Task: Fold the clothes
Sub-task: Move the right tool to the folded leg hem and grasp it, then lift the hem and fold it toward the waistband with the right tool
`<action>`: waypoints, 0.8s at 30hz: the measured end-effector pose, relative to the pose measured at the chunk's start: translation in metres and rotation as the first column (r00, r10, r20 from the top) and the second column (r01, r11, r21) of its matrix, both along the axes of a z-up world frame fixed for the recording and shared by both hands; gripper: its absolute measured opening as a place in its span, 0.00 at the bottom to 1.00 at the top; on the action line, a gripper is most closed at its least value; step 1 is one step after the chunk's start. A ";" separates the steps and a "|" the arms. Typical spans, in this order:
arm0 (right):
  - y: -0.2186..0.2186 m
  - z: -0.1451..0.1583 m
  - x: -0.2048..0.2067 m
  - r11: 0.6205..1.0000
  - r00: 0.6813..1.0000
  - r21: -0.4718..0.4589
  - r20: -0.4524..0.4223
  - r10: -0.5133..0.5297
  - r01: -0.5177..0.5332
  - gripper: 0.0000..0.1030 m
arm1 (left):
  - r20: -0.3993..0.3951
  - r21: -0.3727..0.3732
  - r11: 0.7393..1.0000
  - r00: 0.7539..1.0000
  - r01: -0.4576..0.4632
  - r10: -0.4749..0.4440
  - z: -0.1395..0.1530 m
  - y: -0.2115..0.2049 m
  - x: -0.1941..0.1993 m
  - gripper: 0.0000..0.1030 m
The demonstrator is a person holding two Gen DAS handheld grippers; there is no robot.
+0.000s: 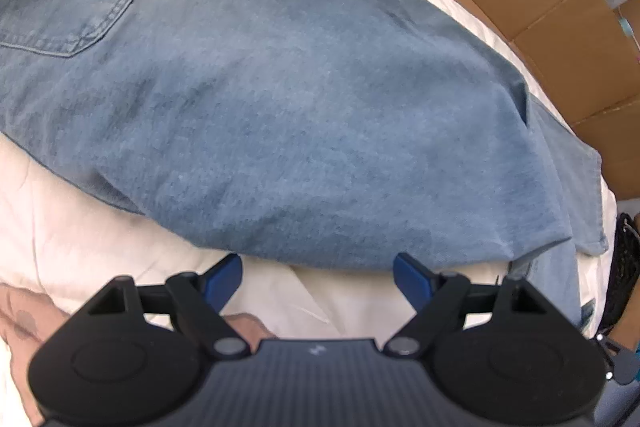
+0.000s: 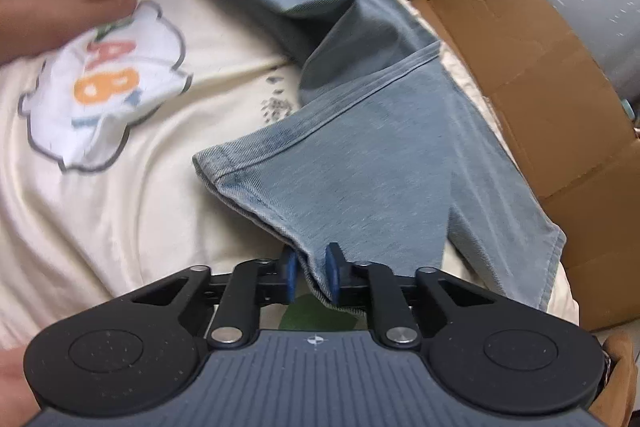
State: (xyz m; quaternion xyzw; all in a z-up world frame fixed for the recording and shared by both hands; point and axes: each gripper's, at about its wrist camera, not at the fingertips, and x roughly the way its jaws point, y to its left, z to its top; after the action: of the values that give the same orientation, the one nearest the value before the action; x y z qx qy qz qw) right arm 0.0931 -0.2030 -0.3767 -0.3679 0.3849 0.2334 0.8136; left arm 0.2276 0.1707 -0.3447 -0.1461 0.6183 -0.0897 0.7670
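Jeans lay across the cream bedding, one hem caught in the right tool.

The right gripper (image 2: 311, 273) had pinched its blue pads on the hem of the jeans (image 2: 360, 155), whose legs ran away ahead of it. The left gripper (image 1: 318, 277) stood wide apart with nothing in it, the denim's folded edge just beyond its tips. A flattened cardboard box (image 2: 532, 75) lay off to the right of both tools; I couldn't tell what it held. The printed bedsheet (image 2: 120, 219) spread to the left.
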 end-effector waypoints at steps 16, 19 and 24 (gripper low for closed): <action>-0.070 0.056 0.052 0.920 0.952 0.261 0.006 -0.306 0.293 0.05 | 0.029 -0.025 0.999 0.999 0.026 -0.025 0.011 -0.008 0.004 0.82; -0.087 0.063 0.065 0.892 0.933 0.293 0.004 -0.361 0.344 0.04 | 0.034 -0.031 0.999 0.999 0.025 -0.024 0.014 -0.008 0.004 0.82; -0.110 0.064 0.090 0.869 0.911 0.306 0.010 -0.412 0.390 0.04 | 0.051 -0.036 0.999 0.998 0.041 -0.039 0.019 -0.014 0.007 0.81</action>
State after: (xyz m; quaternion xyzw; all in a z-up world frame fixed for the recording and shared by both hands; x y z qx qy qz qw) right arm 0.1835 -0.3132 -0.3124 -0.1619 0.3826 0.1007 0.9040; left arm 0.2349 0.1565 -0.3260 -0.1454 0.6000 -0.1201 0.7775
